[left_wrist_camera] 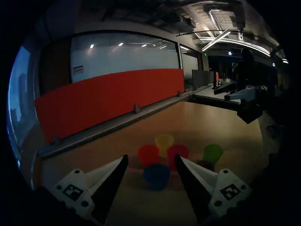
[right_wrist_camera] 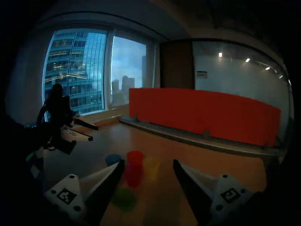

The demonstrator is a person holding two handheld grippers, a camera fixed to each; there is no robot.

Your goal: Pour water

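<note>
- Left gripper view: left tool (left_wrist_camera: 151, 157) stands wide, nothing between its fingers.
- Each finger carries a black-and-white square marker (left_wrist_camera: 72, 191). It is a pattern, not lettering.
- A small sign (left_wrist_camera: 78, 70) hangs on the glass wall above the red partition (left_wrist_camera: 113, 98). Its writing is too small to read.
- A cluster of cups stands on the wooden desk (left_wrist_camera: 210, 124), just ahead of the fingertips.
- The blue cup (left_wrist_camera: 156, 175) is nearest, in the gap between the fingers and touching neither.
- Behind it are the red cup (left_wrist_camera: 148, 155), the second red cup (left_wrist_camera: 178, 152) and the yellow cup (left_wrist_camera: 164, 142). The green cup (left_wrist_camera: 213, 153) sits off to the right.
- The right tool (left_wrist_camera: 246, 101) hangs far right over the desk, well apart from the cups.
- Right gripper view: right tool (right_wrist_camera: 148, 162) is spread wide and holds nothing.
- The same marker (right_wrist_camera: 66, 196) shows on its fingers, and the wall sign (right_wrist_camera: 201, 74) is again illegible.
- The cups sit ahead, toward the left finger: green cup (right_wrist_camera: 123, 196) nearest, then second red cup (right_wrist_camera: 132, 175), yellow cup (right_wrist_camera: 151, 165), red cup (right_wrist_camera: 135, 156) and blue cup (right_wrist_camera: 113, 159).
- The left tool (right_wrist_camera: 81, 132) is at far left before the window (right_wrist_camera: 75, 71).
- No water can be made out in any cup; the light is dim.
</note>
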